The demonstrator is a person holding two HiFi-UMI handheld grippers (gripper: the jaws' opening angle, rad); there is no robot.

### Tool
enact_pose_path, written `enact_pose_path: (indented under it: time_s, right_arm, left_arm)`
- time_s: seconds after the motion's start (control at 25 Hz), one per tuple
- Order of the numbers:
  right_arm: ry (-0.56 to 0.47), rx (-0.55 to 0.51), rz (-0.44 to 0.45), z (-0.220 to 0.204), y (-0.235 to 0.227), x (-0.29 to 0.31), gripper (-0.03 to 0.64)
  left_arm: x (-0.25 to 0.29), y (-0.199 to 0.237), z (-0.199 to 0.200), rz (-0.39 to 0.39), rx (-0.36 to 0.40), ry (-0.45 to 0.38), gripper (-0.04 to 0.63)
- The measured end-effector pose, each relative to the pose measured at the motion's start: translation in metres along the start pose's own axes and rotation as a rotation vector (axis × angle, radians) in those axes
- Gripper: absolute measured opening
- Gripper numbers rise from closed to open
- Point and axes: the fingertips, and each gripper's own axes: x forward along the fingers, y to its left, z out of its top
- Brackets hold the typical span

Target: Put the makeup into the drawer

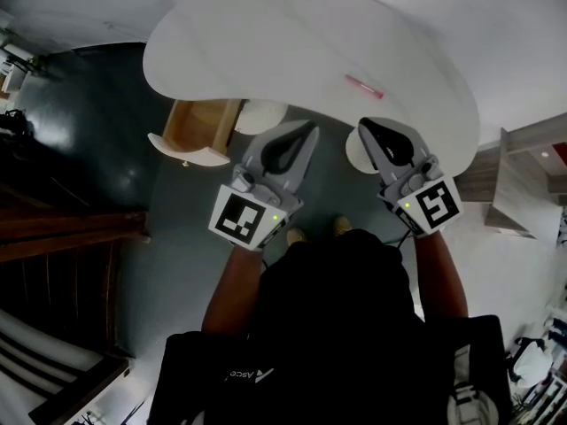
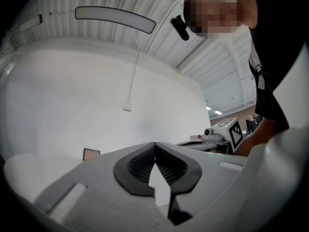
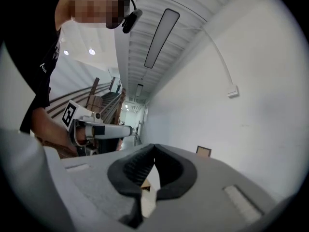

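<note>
My left gripper [image 1: 306, 137] and right gripper [image 1: 370, 131] both have their jaws closed tip to tip, gripping nothing and touching nothing. One pink makeup stick [image 1: 363, 85] lies on the white worktop [image 1: 266, 34], ahead of my right jaws and near the worktop's edge, with bare surface beyond it. One drawer [image 1: 202, 124] stands open to the left of my left jaws.

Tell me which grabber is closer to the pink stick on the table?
The right gripper; its tip is just short of the pink makeup stick. The left gripper sits nearer the open drawer.
</note>
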Motion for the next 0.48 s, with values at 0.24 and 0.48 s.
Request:
enact_pose_path:
  time_s: [0.24,0.48]
  right_arm:
    - [0.089,-0.020,-0.061,-0.023,-0.022,0.010,0.003]
    - [0.193,-0.049,-0.082,-0.054,-0.060,0.021,0.003]
  left_arm:
    - [0.007,0.010,-0.010,-0.036,-0.008,-0.007,0.011]
    - [0.028,0.026,-0.023,-0.031,-0.011,0.022,0.011]
